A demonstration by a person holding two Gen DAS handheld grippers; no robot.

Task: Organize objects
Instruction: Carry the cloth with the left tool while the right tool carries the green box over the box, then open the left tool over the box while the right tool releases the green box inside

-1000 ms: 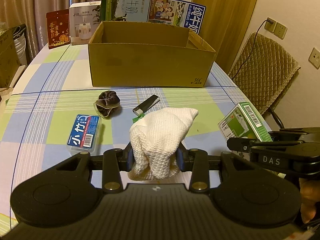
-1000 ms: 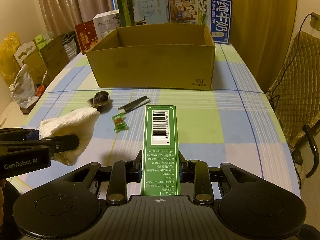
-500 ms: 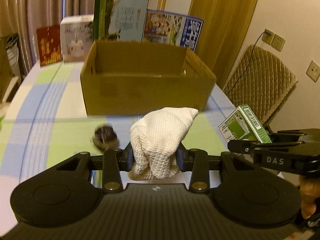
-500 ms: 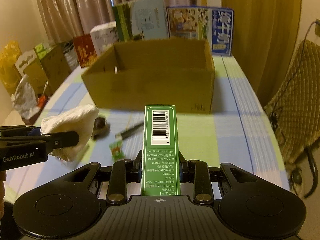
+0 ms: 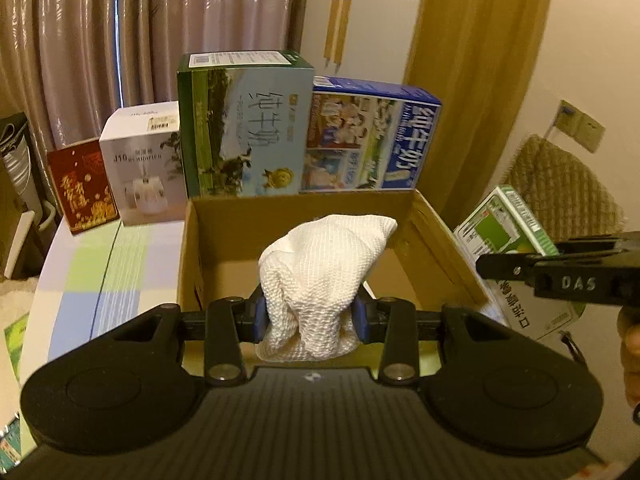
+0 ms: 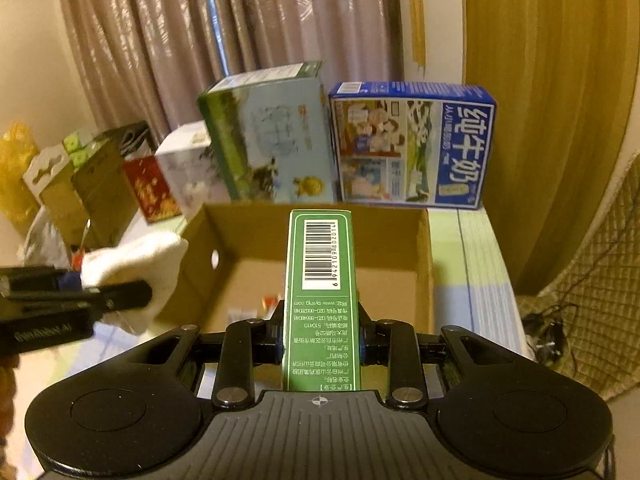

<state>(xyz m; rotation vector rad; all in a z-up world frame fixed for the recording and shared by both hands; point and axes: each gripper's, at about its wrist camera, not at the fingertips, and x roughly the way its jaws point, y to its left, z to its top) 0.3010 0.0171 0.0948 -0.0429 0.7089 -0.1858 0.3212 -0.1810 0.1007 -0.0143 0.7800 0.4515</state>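
My left gripper (image 5: 310, 318) is shut on a bunched white knitted cloth (image 5: 320, 272), held over the near edge of the open cardboard box (image 5: 192, 248). My right gripper (image 6: 320, 338) is shut on a long green carton (image 6: 320, 280) with a barcode, its far end reaching over the cardboard box (image 6: 424, 264). The green carton (image 5: 508, 232) and the right gripper (image 5: 560, 276) also show at the right of the left wrist view. The white cloth (image 6: 132, 256) and the left gripper (image 6: 68, 304) show at the left of the right wrist view. A few small items lie on the box floor, blurred.
Behind the box stand a green milk carton case (image 5: 244, 128), a blue one (image 5: 372, 140), a white appliance box (image 5: 140, 164) and a red box (image 5: 80, 188). The checked tablecloth (image 5: 100, 264) lies left of the box. A quilted chair (image 6: 600, 280) stands at the right.
Both grippers have risen and moved forward from over the table to the cardboard box, carrying the cloth and the green carton. The small items left on the table have dropped out of view.
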